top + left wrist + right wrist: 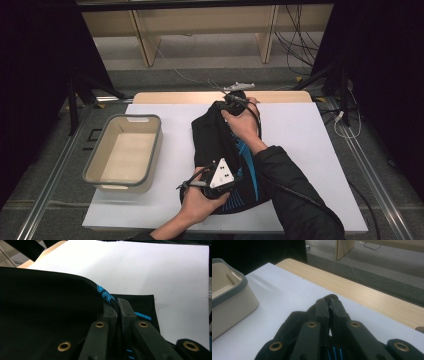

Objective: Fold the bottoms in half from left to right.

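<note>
Garment [215,145], black with blue print, is lying mid-table on the white sheet [310,150], right of the beige bin [150,150]. Your left gripper [117,305] is pinching its near edge with jaws closed on the cloth; your right gripper [329,300] is clamping the far edge likewise.

A counter [300,135] covered by a white sheet is carrying everything here, with a strip of pale wood showing along its far edge. A black garment [212,135] with blue markings is lying directly on the white surface near the middle, stretching from the far edge toward the near one. To its left, well apart, a beige bin [122,152] with a grey rim is sitting upright on the counter, nothing lying inside it.
</note>
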